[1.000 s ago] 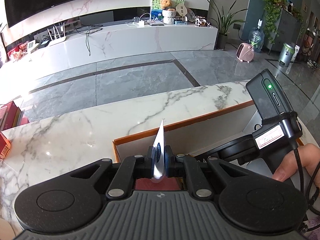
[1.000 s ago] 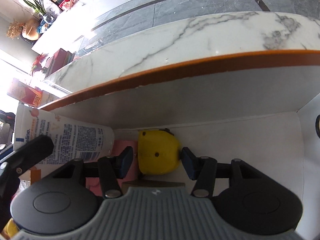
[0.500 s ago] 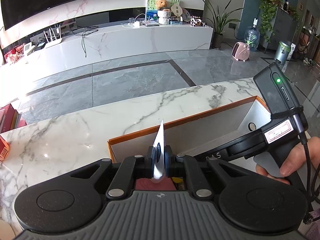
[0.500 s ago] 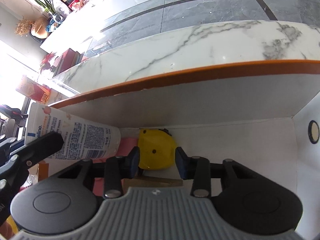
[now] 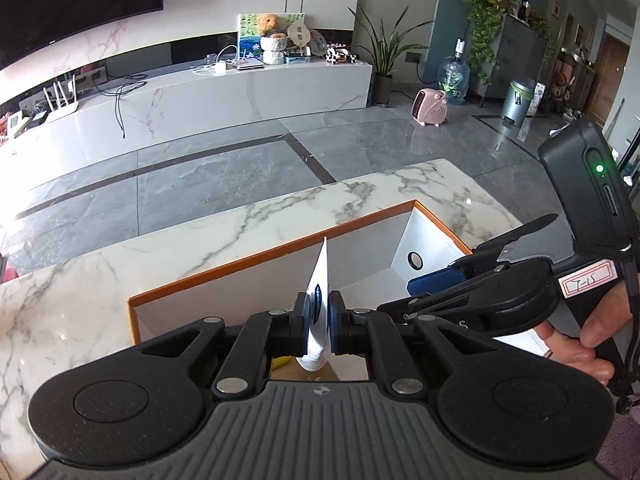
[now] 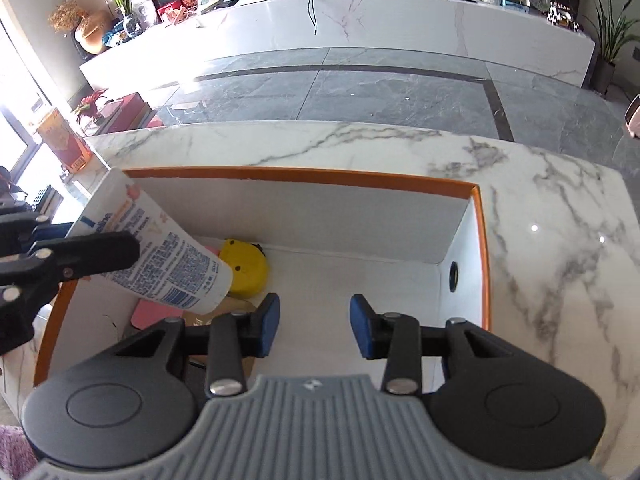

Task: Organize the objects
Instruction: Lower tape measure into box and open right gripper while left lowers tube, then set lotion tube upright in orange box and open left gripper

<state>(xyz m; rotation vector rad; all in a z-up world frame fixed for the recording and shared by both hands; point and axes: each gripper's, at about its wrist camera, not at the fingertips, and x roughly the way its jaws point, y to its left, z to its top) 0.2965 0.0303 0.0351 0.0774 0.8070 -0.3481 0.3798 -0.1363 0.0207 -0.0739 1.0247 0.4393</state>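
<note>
An open white box with an orange rim stands on the marble counter. My left gripper is shut on the flat crimped end of a white printed tube. In the right wrist view that tube slants down into the box's left end, its cap close to a round yellow object on the box floor. My right gripper hovers above the box floor, open, with nothing between its blue pads. A pink item lies under the tube.
A person's hand holds the right gripper's handle beside the box. An orange carton stands on the counter's far left. The box's right wall has a round hole. Grey floor tiles and a long white cabinet lie beyond the counter.
My right gripper has lifted and drawn back from the yellow object, which stays on the box floor. The left gripper has shifted and risen slightly, still clamped on the tube.
</note>
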